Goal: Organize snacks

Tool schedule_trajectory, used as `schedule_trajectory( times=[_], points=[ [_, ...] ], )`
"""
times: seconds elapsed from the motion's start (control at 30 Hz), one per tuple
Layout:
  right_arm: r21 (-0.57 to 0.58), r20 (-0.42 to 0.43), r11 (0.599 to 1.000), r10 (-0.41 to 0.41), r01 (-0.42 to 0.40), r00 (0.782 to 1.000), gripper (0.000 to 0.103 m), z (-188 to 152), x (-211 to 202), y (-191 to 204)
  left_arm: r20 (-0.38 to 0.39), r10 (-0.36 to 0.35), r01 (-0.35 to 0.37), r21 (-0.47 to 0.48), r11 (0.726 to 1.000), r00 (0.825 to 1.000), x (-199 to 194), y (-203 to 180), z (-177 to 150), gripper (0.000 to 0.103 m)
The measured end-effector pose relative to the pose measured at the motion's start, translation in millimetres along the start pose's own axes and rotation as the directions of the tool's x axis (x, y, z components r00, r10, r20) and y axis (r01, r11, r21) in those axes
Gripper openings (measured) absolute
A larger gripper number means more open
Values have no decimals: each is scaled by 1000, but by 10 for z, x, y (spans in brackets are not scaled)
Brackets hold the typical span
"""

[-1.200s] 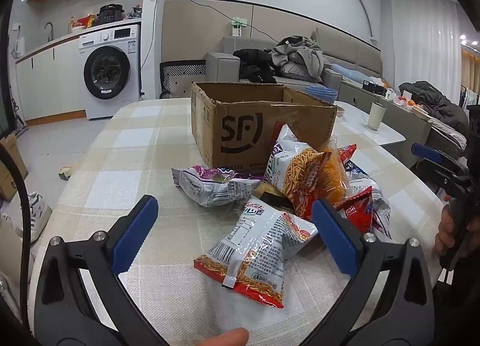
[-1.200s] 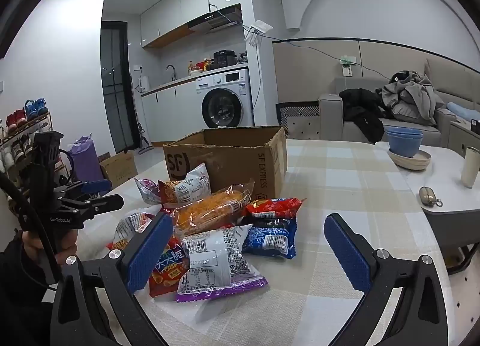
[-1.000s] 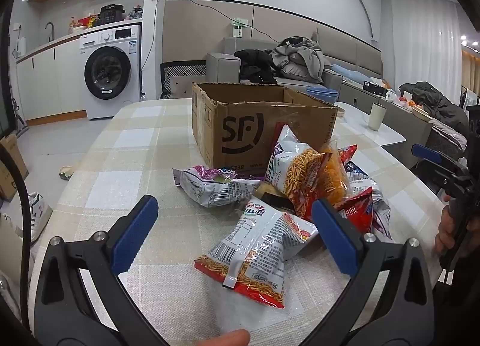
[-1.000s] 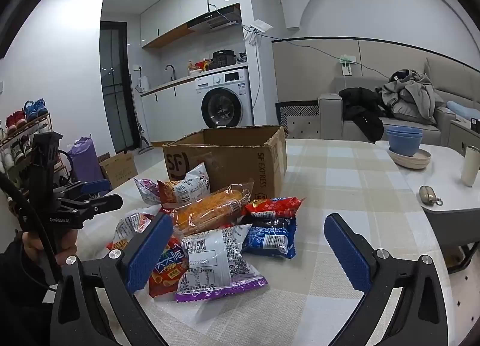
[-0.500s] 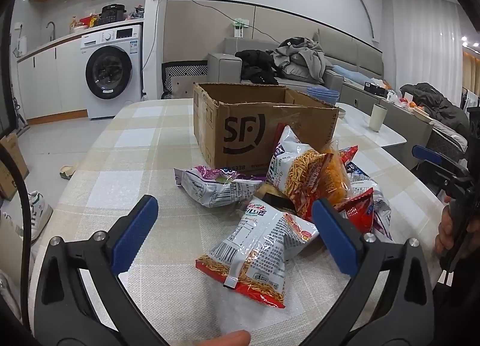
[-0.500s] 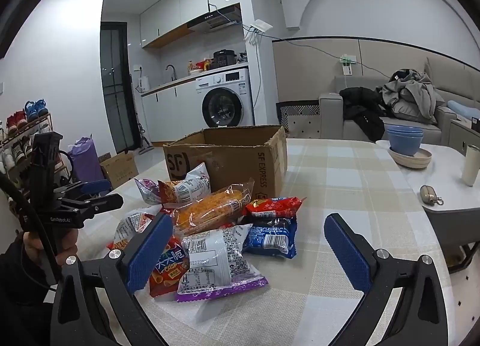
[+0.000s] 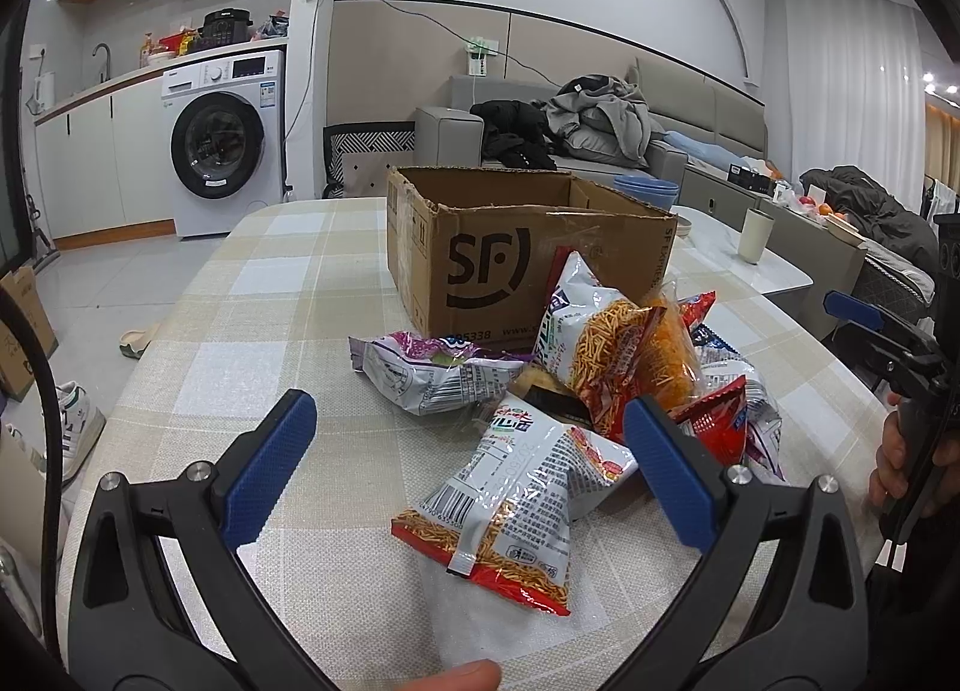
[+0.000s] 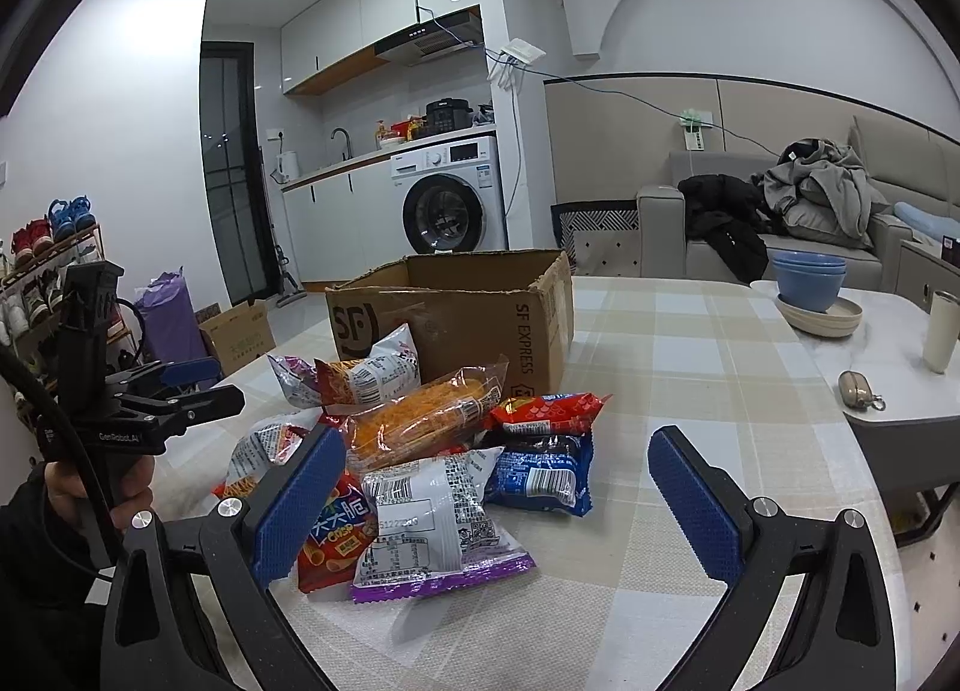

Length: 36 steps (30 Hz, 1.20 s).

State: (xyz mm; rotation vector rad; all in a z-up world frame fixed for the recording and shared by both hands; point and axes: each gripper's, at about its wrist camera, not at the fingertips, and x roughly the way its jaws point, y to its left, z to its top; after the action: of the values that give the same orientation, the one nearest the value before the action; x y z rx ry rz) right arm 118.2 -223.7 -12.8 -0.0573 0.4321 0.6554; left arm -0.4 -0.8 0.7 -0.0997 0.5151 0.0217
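Observation:
A pile of snack bags lies on the checked tablecloth in front of an open cardboard box (image 7: 510, 247) (image 8: 480, 307). Nearest the left gripper (image 7: 468, 451) is a white and red noodle-snack bag (image 7: 516, 499); that gripper is open and hovers just short of it. Behind it are a silver-purple bag (image 7: 432, 370) and an orange snack bag (image 7: 624, 355). The right gripper (image 8: 498, 487) is open above a white-purple bag (image 8: 432, 523), with a red crisp bag (image 8: 336, 529), a blue bag (image 8: 540, 475) and an orange bag (image 8: 420, 421) around it. Neither gripper holds anything.
A side table to the right carries stacked blue bowls (image 8: 810, 283), a cup (image 8: 939, 340) and a small pouch (image 8: 858, 388). A sofa with clothes (image 7: 576, 121) and a washing machine (image 7: 219, 145) stand behind. The table edge curves away on the left (image 7: 150, 355).
The left wrist view has drifted very slightly; the box and bags sit a touch further right in it. Both grippers stay open and the bags have not moved.

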Motion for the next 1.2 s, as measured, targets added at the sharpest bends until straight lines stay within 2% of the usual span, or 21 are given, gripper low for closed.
schedule_trajectory(
  times=[1.2],
  points=[
    [4,-18,1000,-31,31,999,103,-4,-29,-36,4,-8,8,4,1000,1000,-13,26,23,102]
  ],
)
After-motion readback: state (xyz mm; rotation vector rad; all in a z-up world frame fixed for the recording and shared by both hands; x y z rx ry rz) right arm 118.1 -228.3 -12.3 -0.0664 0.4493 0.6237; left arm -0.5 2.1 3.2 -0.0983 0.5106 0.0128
